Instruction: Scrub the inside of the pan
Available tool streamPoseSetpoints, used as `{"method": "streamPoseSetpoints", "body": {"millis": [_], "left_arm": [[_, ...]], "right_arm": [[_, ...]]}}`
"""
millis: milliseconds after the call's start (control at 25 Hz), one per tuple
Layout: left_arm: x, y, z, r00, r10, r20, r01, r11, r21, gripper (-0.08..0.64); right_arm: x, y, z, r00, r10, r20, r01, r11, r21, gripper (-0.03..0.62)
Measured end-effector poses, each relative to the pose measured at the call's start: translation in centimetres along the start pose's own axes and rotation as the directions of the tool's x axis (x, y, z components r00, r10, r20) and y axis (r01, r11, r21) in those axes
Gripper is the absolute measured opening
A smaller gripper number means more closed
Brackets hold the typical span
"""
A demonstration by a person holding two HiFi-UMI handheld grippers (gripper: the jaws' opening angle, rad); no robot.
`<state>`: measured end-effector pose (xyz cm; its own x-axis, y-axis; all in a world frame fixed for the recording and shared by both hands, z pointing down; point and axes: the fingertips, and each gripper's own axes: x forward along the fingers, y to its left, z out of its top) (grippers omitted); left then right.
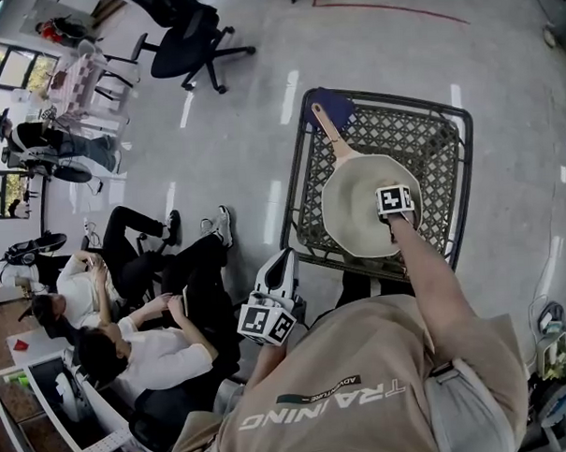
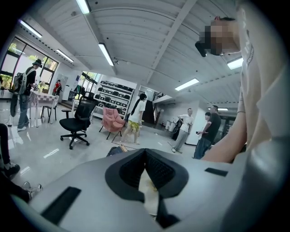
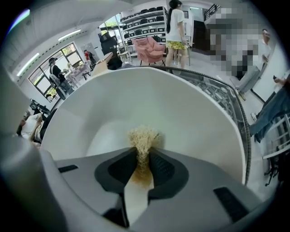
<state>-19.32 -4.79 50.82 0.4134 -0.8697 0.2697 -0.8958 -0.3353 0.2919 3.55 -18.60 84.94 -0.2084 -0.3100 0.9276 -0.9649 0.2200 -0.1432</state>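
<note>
A cream pan [image 1: 355, 208] with a wooden handle [image 1: 333, 136] lies on a black lattice table [image 1: 429, 134]. My right gripper [image 1: 395, 206] points steeply down into the pan's right side. In the right gripper view its jaws [image 3: 144, 152] are shut on a tan fibrous scrubber [image 3: 144, 137], whose tuft touches the pan's pale inside [image 3: 163, 99]. My left gripper [image 1: 279, 265] is held back near my body, left of the table and off the pan. In the left gripper view its jaws [image 2: 145, 154] meet at the tips with nothing clamped.
Two people sit on the floor [image 1: 136, 283] just left of me. A black office chair [image 1: 189, 37] stands beyond the table. A blue object [image 1: 334, 106] lies at the table's far corner by the handle. Shelving [image 1: 47, 409] is at the lower left. Several people stand [image 2: 186, 129] across the room.
</note>
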Motion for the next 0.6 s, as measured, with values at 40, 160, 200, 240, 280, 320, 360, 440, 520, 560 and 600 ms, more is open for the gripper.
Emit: {"method": "streamPoseSetpoints", "body": {"millis": [40,160,200,240,280,320,360,440,520,560,600], "left_arm": [[0.1,-0.1,-0.1,1.0,-0.003,-0.004,0.003,1.0,0.002,0.017],[0.6,-0.5,-0.5,1.0,-0.016,-0.016,0.016,1.0,0.007,0.017],[0.9,-0.7,-0.5,1.0,-0.022,-0.019,0.022,1.0,0.009,0.017],[1.1,-0.8,-0.5,0.999,-0.028,-0.02,0.029,1.0,0.011,0.017],[1.4,-1.0,-0.4,0.999,-0.035,-0.02,0.035,0.999,0.013,0.017],[1.8,-1.2,-0.3,0.999,-0.042,-0.02,0.042,0.999,0.015,0.017],[2.0,-1.4,-0.3,0.999,-0.05,-0.021,0.05,0.999,0.015,0.017],[2.5,-1.9,-0.4,0.997,-0.068,-0.024,0.069,0.998,0.012,0.017],[2.9,-2.4,-0.5,0.996,-0.085,-0.025,0.085,0.996,0.007,0.018],[3.0,-2.5,-0.5,0.996,-0.09,-0.023,0.09,0.996,0.006,0.017],[3.2,-2.6,-0.5,0.995,-0.094,-0.021,0.094,0.996,0.006,0.018]], "right_arm": [[0.1,0.1,0.0,1.0,-0.002,-0.001,0.002,1.0,-0.004,0.094],[0.1,0.0,-0.3,1.0,-0.019,-0.013,0.019,1.0,-0.004,0.094],[0.1,-0.1,-0.5,0.999,-0.033,-0.022,0.032,0.999,-0.003,0.094],[0.1,-0.3,-0.6,0.998,-0.054,-0.032,0.054,0.999,-0.006,0.094],[0.1,-0.5,-0.6,0.996,-0.084,-0.042,0.083,0.996,-0.015,0.094],[0.1,-0.7,-0.5,0.992,-0.115,-0.05,0.114,0.993,-0.029,0.094],[0.1,-0.9,-0.4,0.988,-0.142,-0.057,0.14,0.989,-0.042,0.094],[0.1,-1.2,-0.6,0.983,-0.172,-0.064,0.168,0.984,-0.055,0.094],[-0.3,-1.4,-0.6,0.985,-0.16,-0.058,0.158,0.987,-0.04,0.094],[-0.6,-1.3,-0.4,0.989,-0.14,-0.046,0.139,0.99,-0.027,0.094],[-1.1,-1.0,-0.2,0.993,-0.116,-0.031,0.116,0.993,-0.017,0.094]]}}
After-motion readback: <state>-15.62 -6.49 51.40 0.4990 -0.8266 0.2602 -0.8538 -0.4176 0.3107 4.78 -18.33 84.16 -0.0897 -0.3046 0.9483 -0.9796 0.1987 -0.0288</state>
